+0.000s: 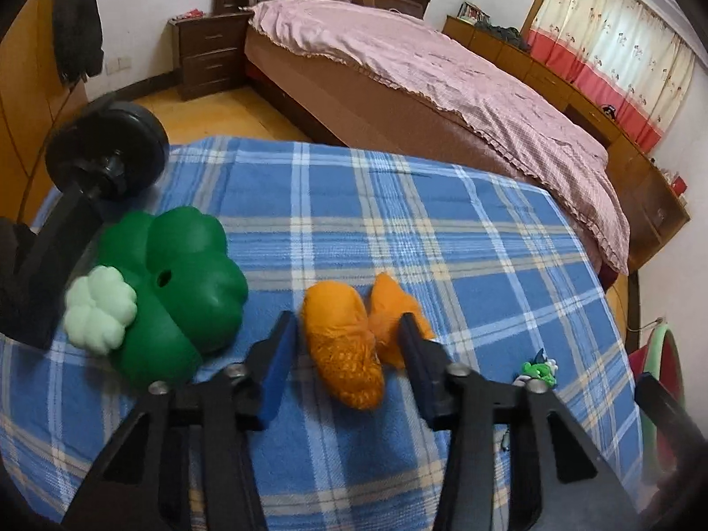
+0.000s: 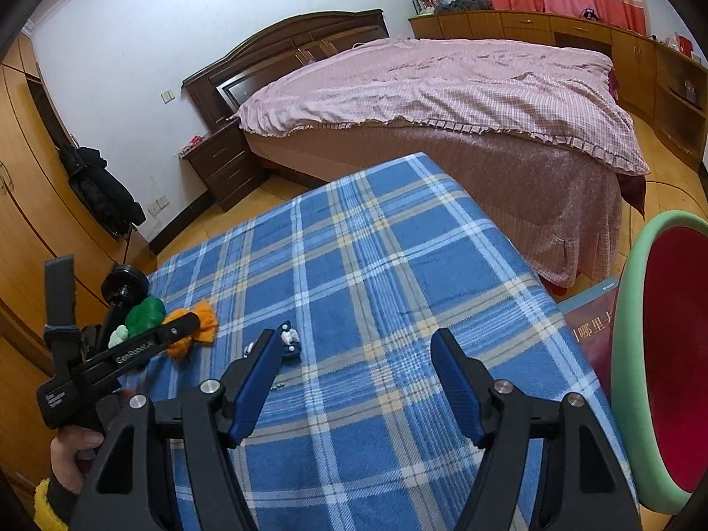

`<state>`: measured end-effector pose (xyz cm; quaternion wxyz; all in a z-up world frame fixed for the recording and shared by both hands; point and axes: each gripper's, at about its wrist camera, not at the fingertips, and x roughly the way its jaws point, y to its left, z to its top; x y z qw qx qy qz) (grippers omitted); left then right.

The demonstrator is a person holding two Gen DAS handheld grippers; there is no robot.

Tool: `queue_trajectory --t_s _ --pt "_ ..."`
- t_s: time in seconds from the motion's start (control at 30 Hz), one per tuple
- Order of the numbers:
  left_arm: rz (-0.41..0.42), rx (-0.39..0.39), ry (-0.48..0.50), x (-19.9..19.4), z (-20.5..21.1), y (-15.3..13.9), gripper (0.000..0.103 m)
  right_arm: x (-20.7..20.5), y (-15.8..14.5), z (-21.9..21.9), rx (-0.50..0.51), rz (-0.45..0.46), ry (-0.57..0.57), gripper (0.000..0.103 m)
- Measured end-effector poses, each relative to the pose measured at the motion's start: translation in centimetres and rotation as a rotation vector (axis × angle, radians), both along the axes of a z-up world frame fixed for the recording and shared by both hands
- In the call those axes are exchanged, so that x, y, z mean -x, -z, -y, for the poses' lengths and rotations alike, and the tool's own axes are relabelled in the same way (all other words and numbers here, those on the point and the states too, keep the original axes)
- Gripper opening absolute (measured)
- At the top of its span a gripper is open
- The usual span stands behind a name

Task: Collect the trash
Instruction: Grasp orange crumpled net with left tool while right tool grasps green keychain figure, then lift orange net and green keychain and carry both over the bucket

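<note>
Left gripper pitched downward, jaws partly apart, pads pressing nothing. Right gripper pitched downward, jaws wide, gap empty. Left hand wraps handle; yellow cuff at wrist.

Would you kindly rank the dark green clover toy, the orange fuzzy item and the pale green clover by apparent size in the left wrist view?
1. dark green clover toy
2. orange fuzzy item
3. pale green clover
All lie similarly near the camera, so the ranking seems fair.

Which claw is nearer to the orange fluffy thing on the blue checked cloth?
Left. The left claw has the orange fluffy thing between its fingers. The right claw hangs over bare cloth, well to the right of it.
</note>
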<state>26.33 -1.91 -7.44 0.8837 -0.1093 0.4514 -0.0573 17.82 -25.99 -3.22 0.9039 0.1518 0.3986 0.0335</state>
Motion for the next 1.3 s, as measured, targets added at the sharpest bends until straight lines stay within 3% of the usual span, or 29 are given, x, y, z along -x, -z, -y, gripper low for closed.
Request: queue_trajectory --t_s 0.23,0.67,1.07,1.17,1.23,1.3 --pt "0.022 0.060 0.004 1.4 -0.7 -0.8 0.018 -0.2 0.4 -0.2 -0.016 -0.015 -0.003 0.072" --pt "0.098 0.073 -0.021 6.4 -3.4 -3.3 0.018 -1.5 1.3 -4.9 0.030 -0.052 -0.095 0.072" --pt "0.125 0.048 -0.069 8.5 -5.7 -2.9 0.018 -3.5 3.5 -8.5 0.154 -0.087 -0.163 0.073" --pt "0.129 0.057 -0.077 8.8 -6.1 -2.9 0.018 -3.7 3.6 -9.1 0.197 -0.072 -0.165 0.069" --pt "0.129 0.064 -0.080 8.9 -6.2 -2.8 0.018 -3.6 3.7 -9.3 0.222 -0.063 -0.162 0.053" --pt "0.128 0.068 -0.081 9.1 -6.3 -2.8 0.018 -3.6 3.7 -9.4 0.236 -0.056 -0.165 0.053"
